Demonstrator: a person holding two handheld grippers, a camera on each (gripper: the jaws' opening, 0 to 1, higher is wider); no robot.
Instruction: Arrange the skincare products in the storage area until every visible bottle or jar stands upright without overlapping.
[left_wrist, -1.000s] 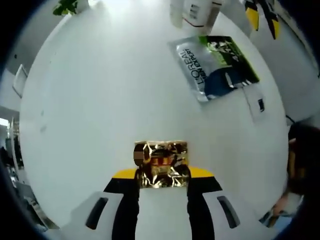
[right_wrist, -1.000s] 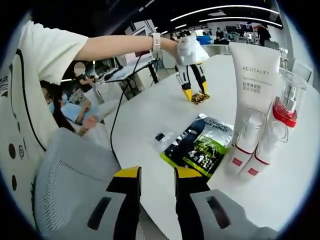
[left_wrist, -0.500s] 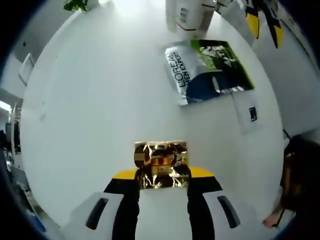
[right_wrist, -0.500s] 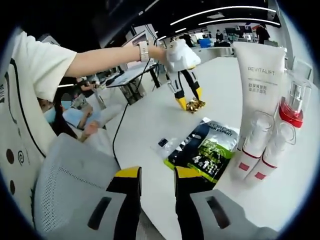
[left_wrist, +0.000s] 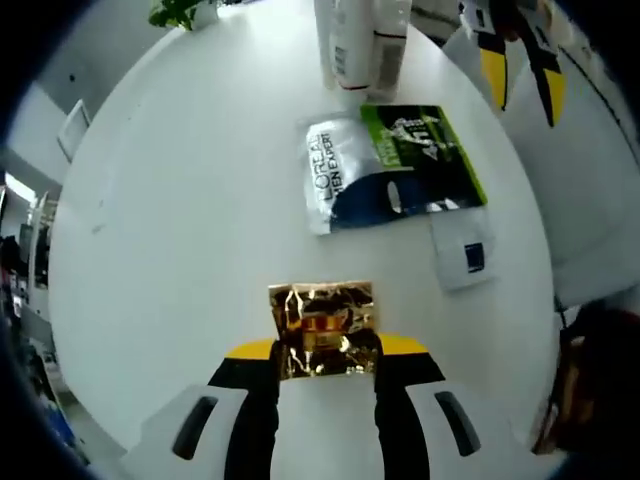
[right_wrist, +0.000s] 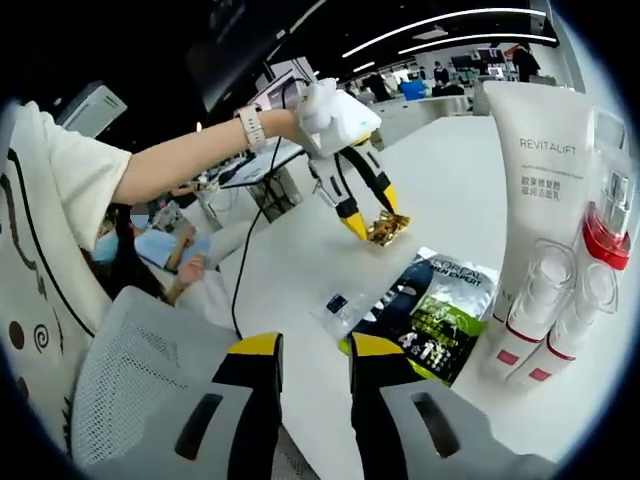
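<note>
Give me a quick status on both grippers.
Left gripper shut on gold foil sachet, above table. Right gripper open, idle. Green pouch lying flat near upright bottles.

A crinkled gold foil packet (left_wrist: 322, 329) is sitting clamped between the left gripper's (left_wrist: 325, 345) yellow-tipped jaws, raised above the white round table (left_wrist: 180, 220); in the right gripper view it is glinting at about twelve o'clock (right_wrist: 386, 229). A flat dark-blue-and-green sachet pack (left_wrist: 392, 167) is lying face up on the table at one o'clock from the foil, with a small clear sachet (left_wrist: 463, 260) lying just beside its near edge. In the right gripper view, a tall white tube (right_wrist: 545, 190) is standing upright at three o'clock, a red-collared clear bottle (right_wrist: 607, 225) is standing just beside it, and two small white bottles with red bands (right_wrist: 548, 320) are leaning in front of them, touching.
</note>
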